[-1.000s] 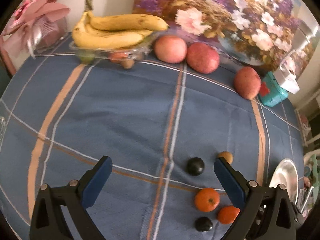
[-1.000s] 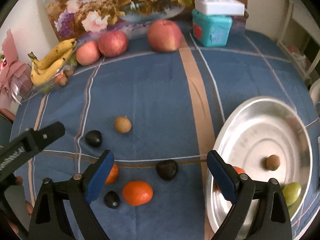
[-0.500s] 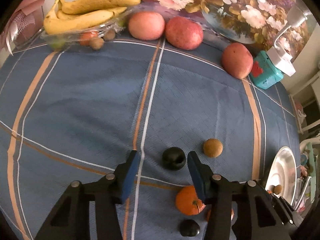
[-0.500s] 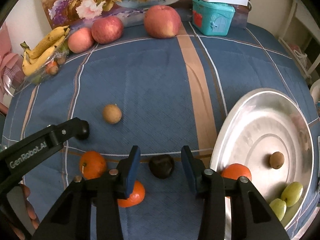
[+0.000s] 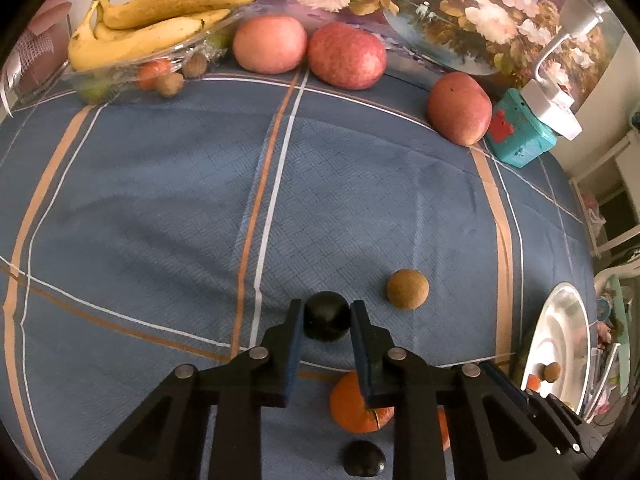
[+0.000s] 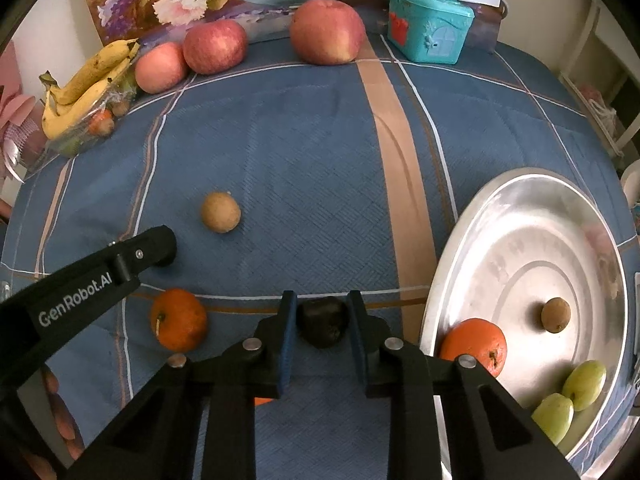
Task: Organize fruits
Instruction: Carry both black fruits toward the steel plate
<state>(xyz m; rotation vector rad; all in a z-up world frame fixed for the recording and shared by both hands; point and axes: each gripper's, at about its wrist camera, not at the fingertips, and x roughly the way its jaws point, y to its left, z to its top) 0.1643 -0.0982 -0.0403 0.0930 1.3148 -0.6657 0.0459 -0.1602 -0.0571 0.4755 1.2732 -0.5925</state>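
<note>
Bananas [image 6: 86,88]: far left, a bunch lying on a clear tray [image 5: 132,76] that also holds small fruits.
Left gripper [image 5: 326,314]: points steeply down at the table [image 5: 160,200], which is covered in a blue cloth with tan and white stripes.
Left fingers [image 5: 294,336]: they have just been closing and are now drawn in to a narrow gap, pads pressed on either side of a small black fruit [image 5: 326,316] that sits on the cloth.
Left gripper, from the right wrist view: its black body comes in from the lower left edge and its tip hides the fruit it grips.
Loose orange [image 6: 179,320]: on the cloth just below the left gripper, apart from it.
Brown round fruit [image 6: 220,213]: alone on the cloth, near the left gripper's tip and not touching it.
Apples: three at the far edge [image 6: 162,67] [image 6: 215,47] [image 6: 327,32], the first two side by side.
Right gripper [image 6: 322,318]: also points steeply down.
Right fingers [image 6: 286,336]: they too have just been closing and now clamp a second dark fruit [image 6: 323,326], wrinkled and lying on the cloth beside the tan stripe.
Teal box [image 6: 430,32]: far right corner, with a white device on top.
Metal bowl [image 6: 520,220]: right of the right gripper, near it. Inside lie an orange [image 6: 474,346], a small brown fruit [image 6: 555,314] and two green fruits [image 6: 584,379] [image 6: 554,416].
</note>
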